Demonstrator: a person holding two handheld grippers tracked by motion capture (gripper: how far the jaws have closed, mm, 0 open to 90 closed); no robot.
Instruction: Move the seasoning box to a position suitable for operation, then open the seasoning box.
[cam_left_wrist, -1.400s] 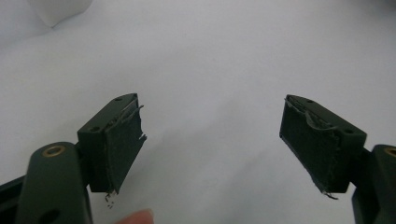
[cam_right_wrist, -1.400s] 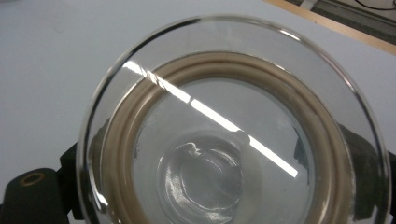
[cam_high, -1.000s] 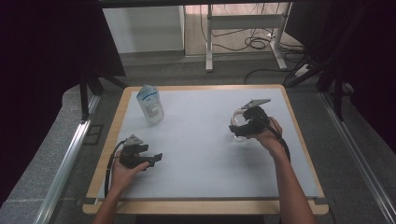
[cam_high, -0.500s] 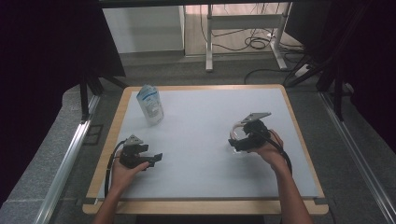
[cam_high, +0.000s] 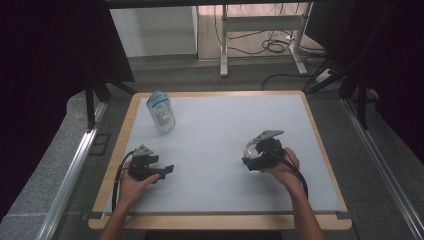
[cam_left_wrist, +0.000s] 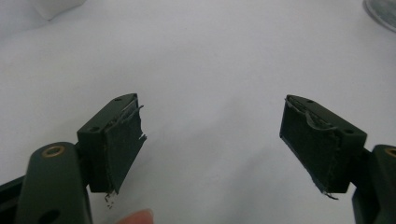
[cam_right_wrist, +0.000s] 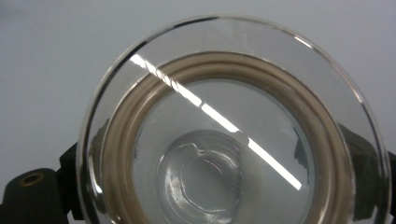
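The right gripper (cam_high: 255, 161) is clamping its fingers on a glass lid (cam_right_wrist: 233, 126), low over the surface (cam_high: 215, 130) at the right of the frame. The left gripper (cam_high: 162, 171) is waiting with fingers spread, empty. The lid is lifted; setting it down looks left. A bottle (cam_high: 161, 112) is standing at upper left.

A bottle (cam_high: 161, 112) is set at the worktop's (cam_high: 220, 125) far left. The left gripper (cam_high: 167, 170) is held near left, the right gripper (cam_high: 250, 162) with a lid (cam_right_wrist: 233, 126) at right.
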